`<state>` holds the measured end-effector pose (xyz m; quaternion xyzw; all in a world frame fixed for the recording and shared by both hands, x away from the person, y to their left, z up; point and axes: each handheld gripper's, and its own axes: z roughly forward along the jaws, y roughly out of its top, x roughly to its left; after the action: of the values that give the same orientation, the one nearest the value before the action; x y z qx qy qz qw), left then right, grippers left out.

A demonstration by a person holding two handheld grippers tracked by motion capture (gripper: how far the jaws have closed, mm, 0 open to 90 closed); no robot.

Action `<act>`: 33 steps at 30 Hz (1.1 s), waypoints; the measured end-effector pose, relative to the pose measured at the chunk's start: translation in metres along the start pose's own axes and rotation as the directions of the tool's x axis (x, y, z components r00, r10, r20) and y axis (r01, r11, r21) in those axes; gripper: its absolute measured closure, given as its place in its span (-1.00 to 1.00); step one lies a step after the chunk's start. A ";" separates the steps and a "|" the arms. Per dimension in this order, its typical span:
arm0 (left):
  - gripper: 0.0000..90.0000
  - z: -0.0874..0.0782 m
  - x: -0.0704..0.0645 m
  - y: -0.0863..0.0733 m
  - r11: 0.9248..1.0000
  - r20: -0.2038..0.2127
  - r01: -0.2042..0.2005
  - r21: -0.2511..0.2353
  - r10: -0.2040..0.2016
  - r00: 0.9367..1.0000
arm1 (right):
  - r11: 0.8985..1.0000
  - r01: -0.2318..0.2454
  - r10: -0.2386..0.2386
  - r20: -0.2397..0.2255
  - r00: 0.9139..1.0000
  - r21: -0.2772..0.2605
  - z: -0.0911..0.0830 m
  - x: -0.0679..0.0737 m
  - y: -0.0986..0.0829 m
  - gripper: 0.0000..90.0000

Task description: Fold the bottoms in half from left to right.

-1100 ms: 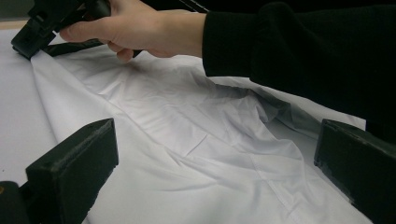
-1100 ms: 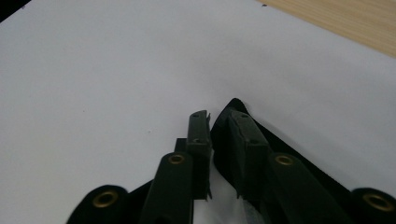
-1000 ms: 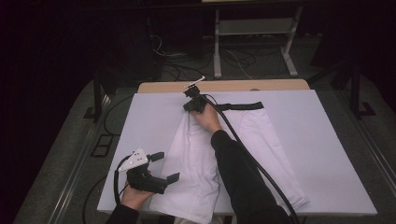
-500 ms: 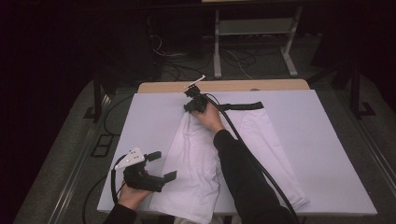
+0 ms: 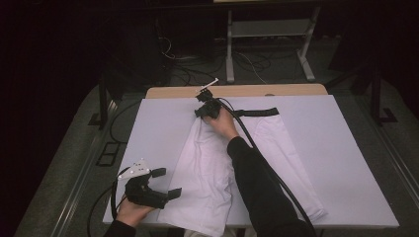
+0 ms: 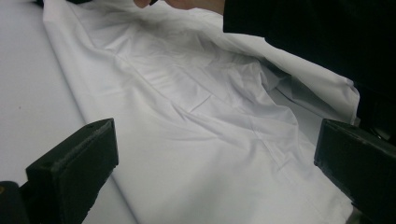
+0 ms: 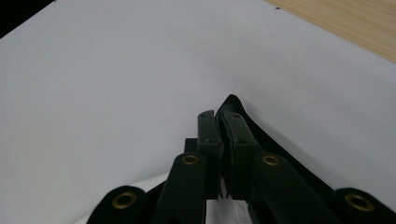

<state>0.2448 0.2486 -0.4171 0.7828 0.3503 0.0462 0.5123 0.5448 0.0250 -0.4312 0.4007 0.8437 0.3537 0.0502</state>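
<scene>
A white garment (image 5: 212, 168) with a black waistband (image 5: 257, 112) lies flat along the white-covered table (image 5: 148, 138). My right gripper (image 5: 201, 112) is at the garment's far left corner, shut on the end of the black waistband (image 7: 231, 101); in the right gripper view its jaws (image 7: 223, 116) are pressed together on that black edge. My left gripper (image 5: 169, 182) hovers open at the near left, just beside the garment's lower edge. In the left gripper view the wide-apart jaws (image 6: 217, 154) frame the creased white cloth (image 6: 196, 93), with nothing between them.
A strip of wooden tabletop (image 5: 257, 90) shows beyond the white cover. The person's dark right sleeve (image 5: 257, 182) lies across the garment. Cables and a metal stand (image 5: 267, 49) sit on the dark floor behind the table.
My left gripper has drifted slightly to the left, still open. The right gripper has stayed at the waistband corner.
</scene>
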 end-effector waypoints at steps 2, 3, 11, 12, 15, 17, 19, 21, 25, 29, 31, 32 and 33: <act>-1.00 -0.002 0.000 -0.001 1.000 0.003 0.012 0.008 -0.012 1.000 | 1.000 0.004 -0.004 -0.004 1.000 -0.006 -0.001 0.000 -0.001 0.90; -1.00 -0.002 0.000 -0.001 1.000 0.003 0.012 0.008 -0.012 1.000 | 1.000 0.004 -0.004 -0.004 1.000 -0.006 -0.001 0.000 -0.001 0.90; -1.00 -0.007 0.002 -0.008 0.996 0.038 0.037 0.076 -0.040 0.999 | 1.000 0.016 -0.017 -0.034 0.999 -0.027 -0.007 -0.004 -0.003 0.90; -1.00 -0.008 0.002 -0.009 0.996 0.039 0.038 0.081 -0.041 0.998 | 1.000 0.016 -0.017 -0.034 0.999 -0.027 -0.007 -0.004 -0.003 0.90; -1.00 -0.011 0.004 -0.012 0.993 0.051 0.053 0.103 -0.058 0.997 | 0.999 0.021 -0.023 -0.043 0.999 -0.033 -0.009 -0.005 -0.004 0.90; -1.00 -0.012 0.004 -0.013 0.993 0.051 0.056 0.108 -0.062 0.997 | 0.999 0.016 -0.018 -0.046 0.999 -0.034 -0.009 -0.005 -0.004 0.90; -1.00 -0.014 0.004 -0.015 0.991 0.054 0.056 0.118 -0.063 0.997 | 0.999 0.022 -0.024 -0.052 0.998 -0.037 -0.009 -0.006 -0.004 0.90; -1.00 -0.015 0.004 -0.017 0.990 0.057 0.060 0.125 -0.068 0.996 | 0.999 0.023 -0.025 -0.053 0.998 -0.039 -0.010 -0.007 -0.005 0.90; -1.00 -0.016 0.005 -0.021 0.986 0.065 0.063 0.152 -0.074 0.995 | 0.999 0.024 -0.027 -0.051 0.998 -0.043 -0.010 -0.006 -0.005 0.90; -1.00 -0.018 0.003 -0.026 0.981 0.076 0.057 0.187 -0.072 0.995 | 0.998 0.026 -0.029 -0.050 0.998 -0.053 -0.011 -0.007 -0.006 0.90; -1.00 -0.019 0.002 -0.028 0.978 0.082 0.050 0.203 -0.068 0.994 | 0.998 0.024 -0.027 -0.050 0.998 -0.055 -0.011 -0.007 -0.007 0.90; -1.00 -0.018 0.002 -0.030 0.975 0.086 0.054 0.214 -0.073 0.994 | 0.998 0.020 -0.023 -0.053 0.998 -0.059 -0.011 -0.008 -0.007 0.90; -1.00 -0.018 0.002 -0.030 0.975 0.086 0.054 0.214 -0.073 0.994 | 0.998 0.020 -0.023 -0.053 0.998 -0.059 -0.011 -0.008 -0.007 0.90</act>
<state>0.2234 0.2712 -0.4344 0.8225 0.3537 -0.0443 0.4432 0.5415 0.0100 -0.4291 0.3804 0.8383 0.3882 0.0430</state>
